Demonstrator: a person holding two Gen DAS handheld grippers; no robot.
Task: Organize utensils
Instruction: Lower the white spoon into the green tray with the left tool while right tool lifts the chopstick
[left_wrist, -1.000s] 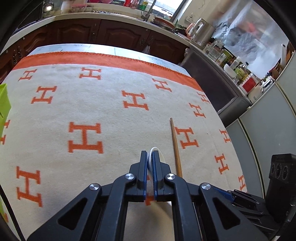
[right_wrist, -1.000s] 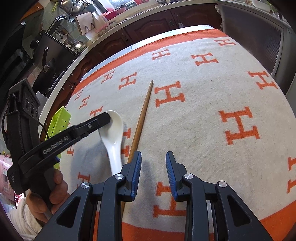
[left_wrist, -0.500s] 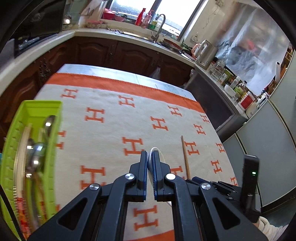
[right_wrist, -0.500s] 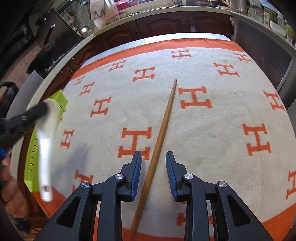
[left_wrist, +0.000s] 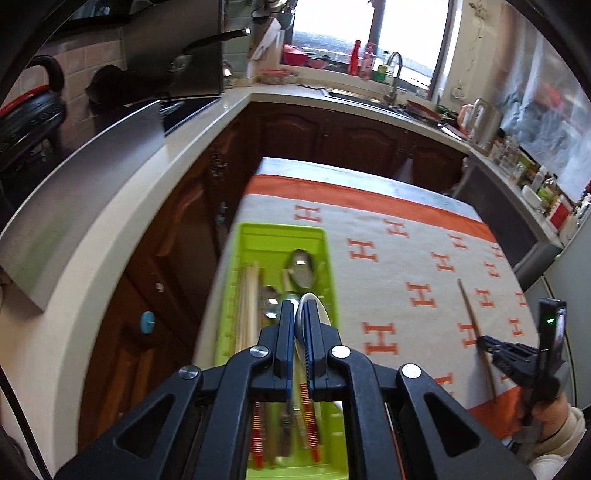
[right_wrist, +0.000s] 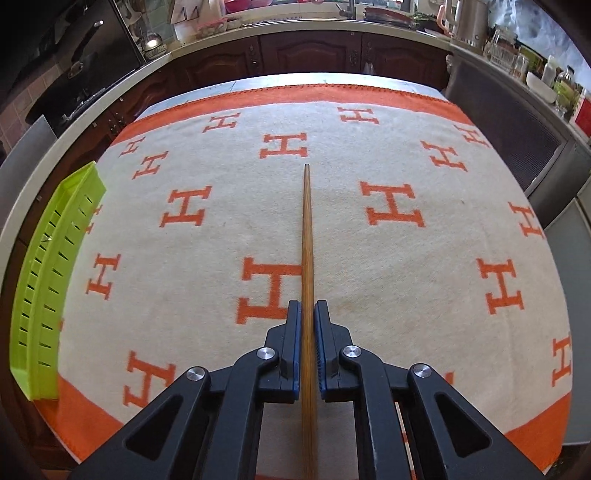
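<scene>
Currently, left gripper (left_wrist: 299, 314): clamped on the white spoon (left_wrist: 320, 312), above the green tray (left_wrist: 280, 232).
Right gripper (right_wrist: 307, 314): jaws just closed onto the wooden chopstick (right_wrist: 306, 221), which lies on the patterned cloth (right_wrist: 424, 288).
Advice: lower the spoon beside the metal spoons (left_wrist: 301, 266) before release.
Views: only the left view shows the tray's contents.

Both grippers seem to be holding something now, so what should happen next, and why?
Probably lower the left gripper and release the white spoon: it hangs directly over the green tray, where metal spoons already lie. The right gripper has just closed on the chopstick and can follow.
</scene>
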